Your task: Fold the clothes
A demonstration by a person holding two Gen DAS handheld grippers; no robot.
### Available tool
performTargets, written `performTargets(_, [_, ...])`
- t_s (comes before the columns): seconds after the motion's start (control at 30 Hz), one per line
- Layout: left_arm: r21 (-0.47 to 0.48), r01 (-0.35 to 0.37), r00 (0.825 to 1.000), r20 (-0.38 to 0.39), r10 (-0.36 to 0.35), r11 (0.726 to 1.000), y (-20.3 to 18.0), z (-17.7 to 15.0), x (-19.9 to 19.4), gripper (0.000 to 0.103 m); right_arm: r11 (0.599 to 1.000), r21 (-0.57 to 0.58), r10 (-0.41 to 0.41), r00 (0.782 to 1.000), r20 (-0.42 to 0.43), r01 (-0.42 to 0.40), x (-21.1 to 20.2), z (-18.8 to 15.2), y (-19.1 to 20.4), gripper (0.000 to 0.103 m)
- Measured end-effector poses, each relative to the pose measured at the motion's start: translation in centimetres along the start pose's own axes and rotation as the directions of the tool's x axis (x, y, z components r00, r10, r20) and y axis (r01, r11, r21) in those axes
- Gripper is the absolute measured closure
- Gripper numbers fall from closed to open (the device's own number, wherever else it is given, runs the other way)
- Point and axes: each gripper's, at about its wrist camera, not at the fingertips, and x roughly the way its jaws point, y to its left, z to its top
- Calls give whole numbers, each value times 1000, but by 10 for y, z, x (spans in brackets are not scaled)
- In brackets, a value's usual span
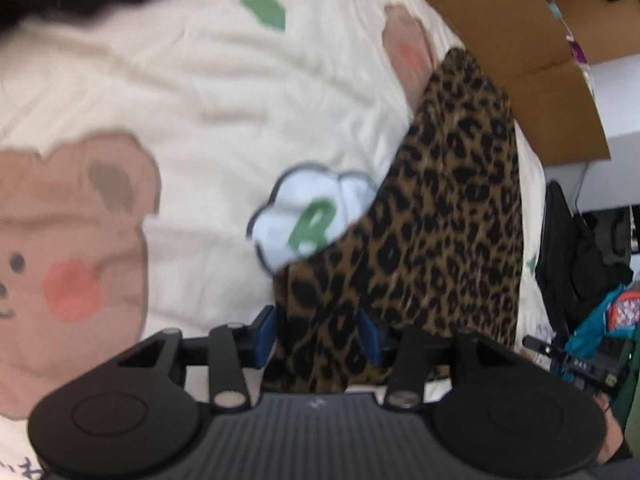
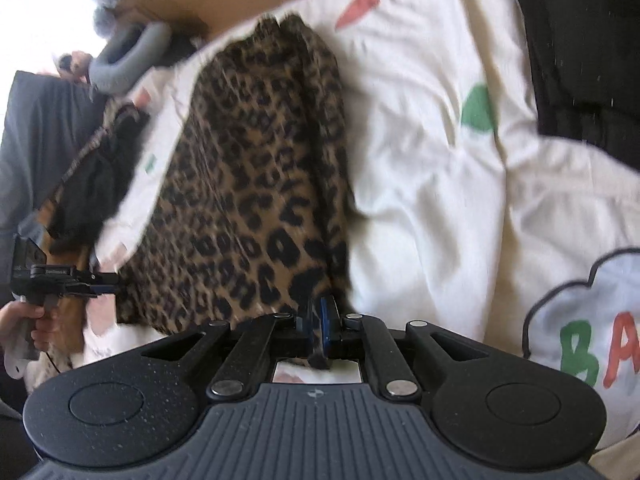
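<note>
The thin, limp leopard-print garment (image 2: 256, 184) lies on the bed's quilt (image 2: 432, 184) ahead of both tools, its near edge pinched in the right tool (image 2: 318, 322), while the left tool (image 1: 318, 338) stands part-open around a loose fold, so it likely handles best by hems.

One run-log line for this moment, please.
left gripper: open around leopard-print garment | right gripper: shut on garment edge | surface: cream bedspread

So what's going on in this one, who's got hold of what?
A person holding a gripper in each hand is folding a leopard-print garment on a cream bedspread printed with cartoon bears. The right gripper is shut on a corner of the garment. The left gripper has its jaws apart with the fabric lying between them, not pinched. Black clothing lies farther back on the bed.
</note>
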Motion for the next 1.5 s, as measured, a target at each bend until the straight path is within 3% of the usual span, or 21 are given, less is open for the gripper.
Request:
performTargets(0.33, [72, -25, 997, 72, 20, 997, -86, 58, -20, 57, 998, 40, 32, 987, 157, -39, -5, 24, 9, 99])
performTargets(0.53, [138, -12, 995, 99, -1, 990, -145, 103, -11, 57, 999, 31, 28, 981, 193, -35, -3, 32, 21, 98])
performTargets(0.63, [178, -14, 995, 99, -3, 984, -176, 124, -2, 57, 1000, 16, 19, 979, 201, -23, -1, 37, 27, 96])
performTargets(0.7, [220, -16, 995, 97, -5, 975, -199, 133, 4, 57, 1000, 14, 20, 977, 210, -24, 0, 41, 28, 88])
performTargets(0.9, [315, -8, 996, 85, -20, 949, -256, 145, 33, 57, 1000, -18, 29, 974, 224, -25, 6, 55, 29, 85])
performTargets(1.37, [428, -6, 995, 97, -39, 904, -340, 167, 110, 57, 996, -84, 38, 969, 243, -18, 45, 85, 30, 85])
performTargets(1.5, [409, -27, 989, 142, -35, 912, -353, 170, 124, 58, 997, -82, 21, 968, 251, 0, 53, 88, 29, 85])
